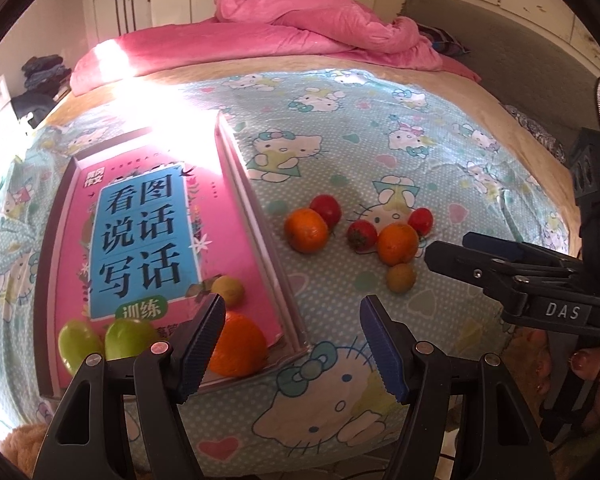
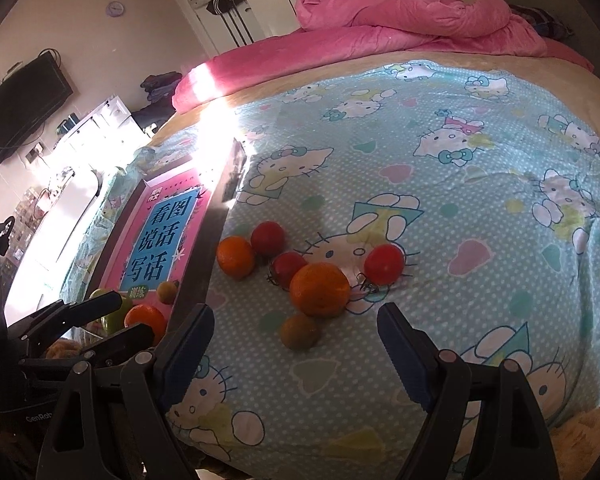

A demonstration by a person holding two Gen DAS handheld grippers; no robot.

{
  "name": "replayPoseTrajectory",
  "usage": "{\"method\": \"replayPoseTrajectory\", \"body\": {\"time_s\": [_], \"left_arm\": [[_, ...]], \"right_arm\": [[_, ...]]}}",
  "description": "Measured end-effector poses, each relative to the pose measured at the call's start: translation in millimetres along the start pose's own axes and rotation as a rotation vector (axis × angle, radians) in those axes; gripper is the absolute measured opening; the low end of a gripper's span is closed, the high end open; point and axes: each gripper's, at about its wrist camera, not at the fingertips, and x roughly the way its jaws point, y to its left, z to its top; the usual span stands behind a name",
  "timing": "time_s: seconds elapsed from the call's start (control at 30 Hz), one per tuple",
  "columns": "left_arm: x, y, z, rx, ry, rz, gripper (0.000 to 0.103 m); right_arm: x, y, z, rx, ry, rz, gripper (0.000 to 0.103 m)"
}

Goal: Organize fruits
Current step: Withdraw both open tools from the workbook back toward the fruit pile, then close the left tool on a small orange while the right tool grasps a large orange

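You are mid-sort, both the left gripper (image 1: 292, 344) and right gripper (image 2: 296, 354) gaping empty, loose fruits by the tray (image 1: 260, 216) edge on the bed (image 2: 460, 208); next, close on the small brown fruit (image 2: 300, 331)

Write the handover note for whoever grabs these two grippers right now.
Left gripper: open, empty, above the near corner of the shallow tray lined with a pink book cover.
Right gripper: open, empty, fingers either side of the small brownish-green round fruit on the cat-print bedsheet.
Done: two green fruits, one orange and one small brownish fruit lie in the tray.
Left: two oranges, three red tomatoes and that small fruit remain on the sheet.
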Motion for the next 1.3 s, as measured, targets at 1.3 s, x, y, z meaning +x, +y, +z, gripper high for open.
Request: {"method": "replayPoseTrajectory", "body": {"time_s": [1.3], "left_arm": [[76.2, -24.6, 80.5, 0.415, 0.252, -0.081, 0.072]], "right_arm": [[49.2, -11.8, 14.7, 0.02, 0.123, 0.022, 0.052]]}}
